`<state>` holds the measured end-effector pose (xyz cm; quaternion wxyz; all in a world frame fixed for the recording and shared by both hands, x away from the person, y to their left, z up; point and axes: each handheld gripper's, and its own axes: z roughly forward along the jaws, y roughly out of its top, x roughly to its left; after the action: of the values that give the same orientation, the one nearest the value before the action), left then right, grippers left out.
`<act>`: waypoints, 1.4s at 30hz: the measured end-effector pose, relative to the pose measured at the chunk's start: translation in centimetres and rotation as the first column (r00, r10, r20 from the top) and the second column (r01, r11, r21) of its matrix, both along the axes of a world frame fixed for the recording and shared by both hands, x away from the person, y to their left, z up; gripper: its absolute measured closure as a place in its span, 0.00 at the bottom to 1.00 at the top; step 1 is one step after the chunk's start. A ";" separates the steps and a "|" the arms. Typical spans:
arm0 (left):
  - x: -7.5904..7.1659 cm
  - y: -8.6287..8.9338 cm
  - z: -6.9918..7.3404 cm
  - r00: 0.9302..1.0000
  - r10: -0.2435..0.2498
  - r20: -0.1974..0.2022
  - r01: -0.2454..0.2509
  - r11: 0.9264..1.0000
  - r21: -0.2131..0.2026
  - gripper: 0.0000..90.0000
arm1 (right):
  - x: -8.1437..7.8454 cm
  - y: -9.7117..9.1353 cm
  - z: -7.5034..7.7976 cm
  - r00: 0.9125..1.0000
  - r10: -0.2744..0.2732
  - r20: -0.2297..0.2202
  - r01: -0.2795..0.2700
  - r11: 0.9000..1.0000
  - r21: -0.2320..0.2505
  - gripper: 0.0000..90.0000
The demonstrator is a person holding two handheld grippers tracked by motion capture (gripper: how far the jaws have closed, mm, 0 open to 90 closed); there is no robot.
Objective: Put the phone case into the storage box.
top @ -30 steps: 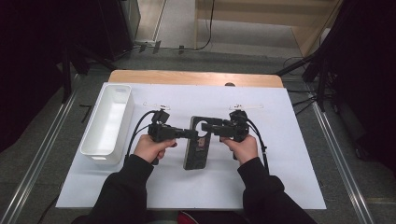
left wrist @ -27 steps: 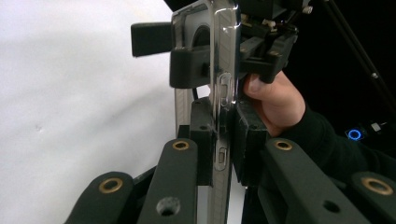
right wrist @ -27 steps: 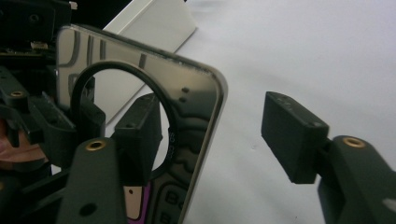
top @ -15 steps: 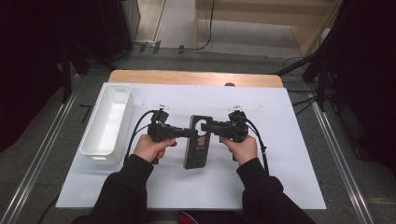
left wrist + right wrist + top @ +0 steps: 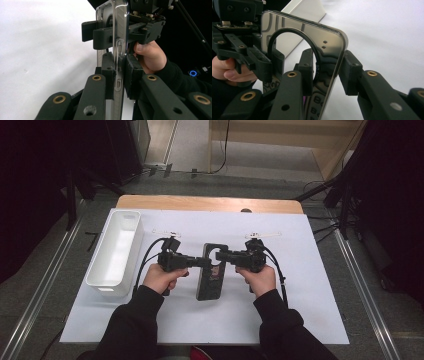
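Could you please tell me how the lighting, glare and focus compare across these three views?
High view: soft even light on the white sheet, dark surroundings, slightly soft overall. Left gripper view: sheet nearly blown out, phone case edge fairly sharp, near fingers a little soft. Right gripper view: the case mirrors its surroundings, near links blurred.

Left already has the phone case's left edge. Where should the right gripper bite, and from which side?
On the opposite long edge of the phone case, near its top, coming from the right: the right gripper straddles that thin edge there, facing the left gripper.
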<state>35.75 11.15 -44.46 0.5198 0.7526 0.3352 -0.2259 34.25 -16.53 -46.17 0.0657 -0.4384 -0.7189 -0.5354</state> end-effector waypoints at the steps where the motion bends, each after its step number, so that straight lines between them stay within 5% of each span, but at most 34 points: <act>1: 0.0 0.0 0.0 1.000 0.001 0.001 -0.001 1.000 -0.001 0.89 | 0.0 0.0 0.0 1.000 0.002 -0.001 -0.002 1.000 0.004 0.72; 22: -0.2 -0.2 0.1 0.999 0.011 0.034 -0.011 1.000 0.025 0.89 | 0.2 -0.6 0.1 1.000 0.014 -0.016 -0.013 0.999 0.032 0.76; 37: -0.3 -0.2 0.4 0.996 0.042 0.083 -0.047 0.997 0.057 0.87 | 0.3 -0.3 0.6 0.998 -0.009 -0.070 0.010 1.000 0.015 0.78; 42: -0.6 -0.1 1.1 0.989 0.065 0.132 -0.074 0.995 0.070 0.74 | 0.3 -0.2 1.0 0.998 -0.012 -0.059 0.011 1.000 -0.017 0.78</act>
<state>35.11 11.04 -43.34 0.5195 0.7725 0.3350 -0.1455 34.52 -16.69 -45.15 0.0801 -0.4588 -0.7186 -0.5164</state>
